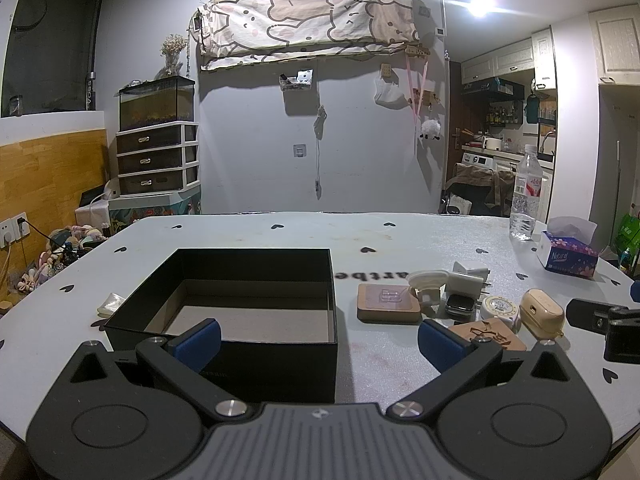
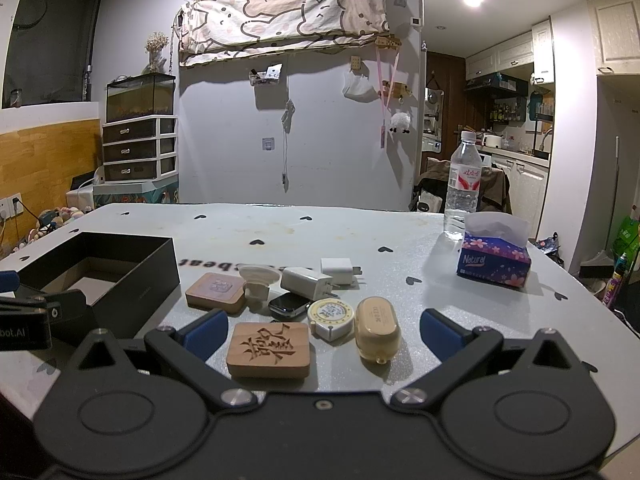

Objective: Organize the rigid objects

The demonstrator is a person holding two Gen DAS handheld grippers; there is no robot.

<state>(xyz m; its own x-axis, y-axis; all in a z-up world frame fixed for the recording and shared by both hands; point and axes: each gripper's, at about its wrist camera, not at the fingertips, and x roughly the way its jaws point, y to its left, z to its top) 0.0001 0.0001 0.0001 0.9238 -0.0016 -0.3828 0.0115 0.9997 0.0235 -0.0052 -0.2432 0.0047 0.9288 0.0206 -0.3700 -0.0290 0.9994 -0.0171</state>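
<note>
Wooden carved block [image 2: 268,350] awaits, lower centre; both grippers' jaws apart, empty.
Centre right gripper [image 2: 322,334] squarely on it before closing, then carry to black box [image 2: 132,280].

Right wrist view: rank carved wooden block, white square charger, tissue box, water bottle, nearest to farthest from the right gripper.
1. Carved wooden block, between the open jaws of the right gripper, left of centre.
2. White square charger, mid-table, back of the cluster.
3. Purple floral tissue box, off to the right.
4. Clear plastic water bottle, behind the tissue box, farthest.
</note>
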